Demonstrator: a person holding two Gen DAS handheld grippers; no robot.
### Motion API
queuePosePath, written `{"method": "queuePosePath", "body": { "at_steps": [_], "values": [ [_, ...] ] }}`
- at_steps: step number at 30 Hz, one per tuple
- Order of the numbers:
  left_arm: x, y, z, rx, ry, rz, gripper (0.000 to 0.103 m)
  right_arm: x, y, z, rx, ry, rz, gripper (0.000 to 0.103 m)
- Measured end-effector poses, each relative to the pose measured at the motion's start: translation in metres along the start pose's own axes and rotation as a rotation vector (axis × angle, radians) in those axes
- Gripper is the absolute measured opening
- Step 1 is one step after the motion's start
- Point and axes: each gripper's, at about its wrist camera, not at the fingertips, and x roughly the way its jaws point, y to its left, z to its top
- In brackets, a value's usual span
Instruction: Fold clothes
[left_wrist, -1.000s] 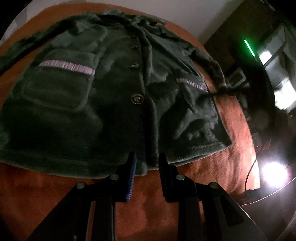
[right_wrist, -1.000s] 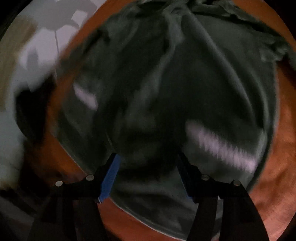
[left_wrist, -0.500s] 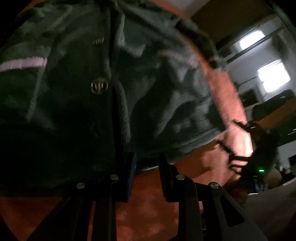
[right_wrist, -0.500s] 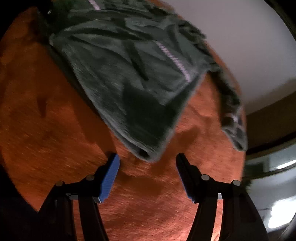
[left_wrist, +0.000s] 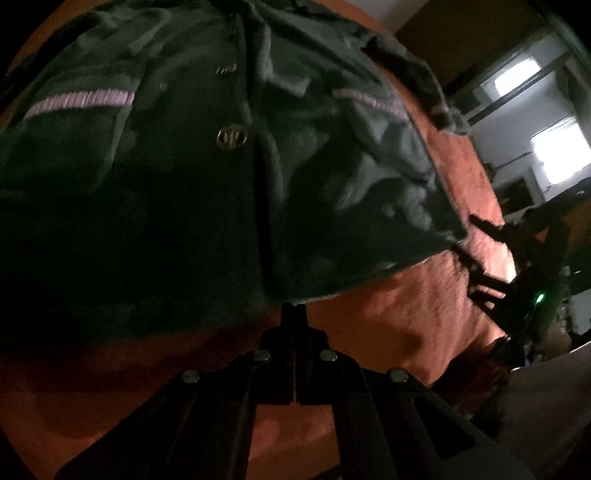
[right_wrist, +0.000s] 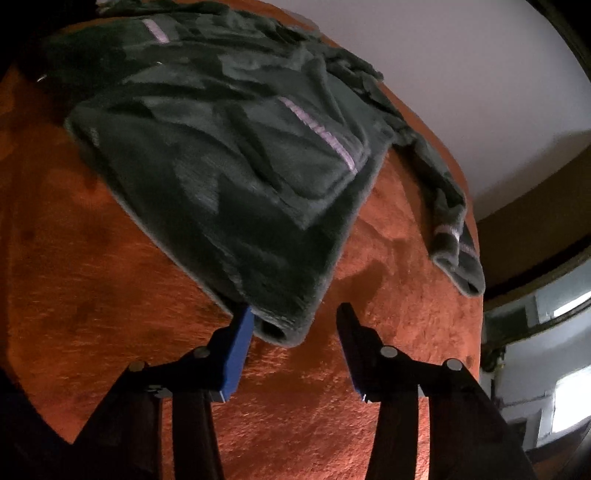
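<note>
A dark green fleece jacket (left_wrist: 192, 155) is spread front-up on a rust-orange surface (left_wrist: 388, 314), buttons up the middle, collar end farthest from both cameras. Its long axis runs away from both grippers, so the hem is the near edge for each.

The left gripper (left_wrist: 293, 314) is seen with its jaws drawn fully together, tips right at the hem (left_wrist: 295, 295) near the button placket. The light is poor there; it looks like the hem edge is pinched, but how much cloth is caught cannot be told.

Over on the other side, the right gripper (right_wrist: 295, 325) is being closed. The jacket's right bottom corner (right_wrist: 280, 325) is seen between the jaws: the blue pad (right_wrist: 236, 354) on one side is touching the cloth, the other finger (right_wrist: 351, 339) is clear of it. No clamp is made yet.

The sleeve (right_wrist: 447, 210) is laid out to the side, well apart from the right gripper, cuff towards the surface's edge.

The hem line is judged to be the thing the coming move turns on: it lies crosswise between the two grippers, so a lift away along the jacket's length would carry it towards the collar.
</note>
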Motion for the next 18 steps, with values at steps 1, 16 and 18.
{"method": "queuePosePath", "body": {
  "at_steps": [1, 16, 18],
  "values": [
    [0.001, -0.002, 0.002, -0.013, 0.007, -0.02, 0.0, 0.002, -0.003, -0.001, 0.024, 0.007, 0.01, 0.045],
    [0.034, 0.005, 0.033, -0.124, 0.003, -0.038, 0.043, 0.003, -0.006, -0.001, 0.041, 0.002, 0.024, 0.045],
    [0.035, 0.003, 0.035, -0.126, 0.006, -0.033, 0.048, 0.004, -0.006, -0.002, 0.048, 0.005, 0.026, 0.045]
  ]
}}
